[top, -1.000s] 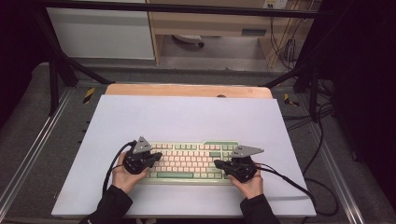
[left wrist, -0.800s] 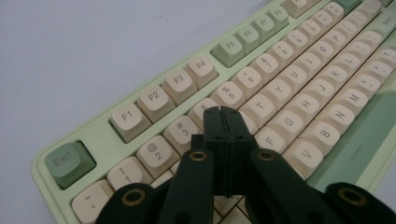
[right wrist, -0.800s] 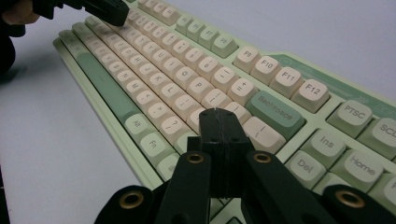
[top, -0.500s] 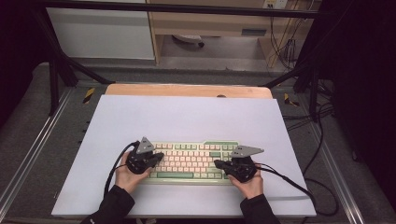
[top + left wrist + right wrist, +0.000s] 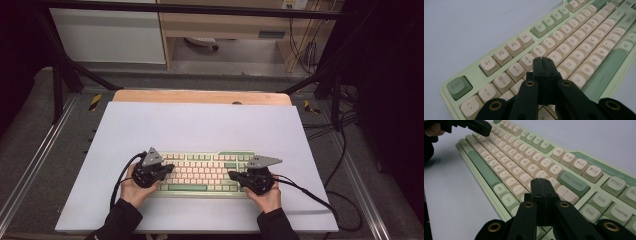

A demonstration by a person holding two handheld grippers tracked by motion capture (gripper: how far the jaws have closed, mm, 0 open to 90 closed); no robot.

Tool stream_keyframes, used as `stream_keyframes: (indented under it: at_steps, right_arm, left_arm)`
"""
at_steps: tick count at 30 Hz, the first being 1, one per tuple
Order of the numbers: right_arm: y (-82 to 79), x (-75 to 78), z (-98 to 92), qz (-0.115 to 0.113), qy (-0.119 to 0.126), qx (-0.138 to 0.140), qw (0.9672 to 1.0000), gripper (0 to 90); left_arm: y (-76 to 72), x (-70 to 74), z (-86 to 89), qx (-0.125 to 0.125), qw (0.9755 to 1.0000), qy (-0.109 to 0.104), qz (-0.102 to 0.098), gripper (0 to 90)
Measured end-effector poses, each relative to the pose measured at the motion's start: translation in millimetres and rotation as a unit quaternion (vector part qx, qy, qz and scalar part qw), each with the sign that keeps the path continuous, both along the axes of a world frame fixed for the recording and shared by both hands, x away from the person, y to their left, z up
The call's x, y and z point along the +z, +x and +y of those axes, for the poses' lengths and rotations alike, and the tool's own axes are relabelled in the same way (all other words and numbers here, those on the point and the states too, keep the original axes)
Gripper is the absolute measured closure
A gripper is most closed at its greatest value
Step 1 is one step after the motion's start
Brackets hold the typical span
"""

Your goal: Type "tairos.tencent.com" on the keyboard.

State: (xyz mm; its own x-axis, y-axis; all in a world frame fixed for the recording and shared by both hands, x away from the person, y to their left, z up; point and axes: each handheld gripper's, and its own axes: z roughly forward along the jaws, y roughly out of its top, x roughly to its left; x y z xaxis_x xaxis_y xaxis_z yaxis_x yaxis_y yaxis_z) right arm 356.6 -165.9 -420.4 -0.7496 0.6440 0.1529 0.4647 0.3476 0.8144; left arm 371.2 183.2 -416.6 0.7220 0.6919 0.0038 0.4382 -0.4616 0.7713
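Observation:
A pale green keyboard (image 5: 205,172) with cream keys lies on the white table sheet near its front edge. My left gripper (image 5: 169,169) hovers over the keyboard's left end, jaws pressed together with nothing between them. In the left gripper view its tips (image 5: 543,60) sit just above the number and letter rows of the keyboard (image 5: 584,42). My right gripper (image 5: 232,175) is over the right end, also shut and empty. In the right gripper view its tips (image 5: 539,180) hang above the keys beside Backspace on the keyboard (image 5: 524,157), and the left gripper (image 5: 480,127) shows at the top left.
The white sheet (image 5: 200,125) covers a wooden table (image 5: 200,96) inside a black frame. Cables (image 5: 310,192) trail from both grippers across the sheet. A grey floor and shelving (image 5: 110,35) lie beyond the table.
My left gripper has shifted slightly to the right over the keyboard's left end. The right gripper has kept still.

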Motion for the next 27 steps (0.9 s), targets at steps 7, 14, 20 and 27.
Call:
stream_keyframes:
  at_steps: [7, 14, 20, 27]
  right_arm:
    - [1.8, 3.1, 10.6, -0.003, 0.003, 0.01, 0.9999, 90.0]
    - [5.3, 5.8, 31.1, -0.002, 0.007, 0.026, 0.9996, 90.0]
    - [7.5, 5.0, 50.2, 0.004, 0.01, 0.038, 0.9992, 90.0]
    - [8.4, 0.0, 70.6, 0.01, 0.006, 0.05, 0.9987, 90.0]
  left_arm:
    - [-11.4, 4.3, 12.1, -0.005, 1.0, -0.006, -0.003, 90.0]
    - [-18.2, 2.5, 27.9, 0.005, 0.9999, -0.014, 0.001, 89.9]
    - [-21.1, 3.1, 35.9, 0.009, 0.9997, -0.022, 0.001, 89.9]
    - [-21.8, 0.7, 38.8, 0.012, 0.9996, -0.024, 0.006, 89.9]
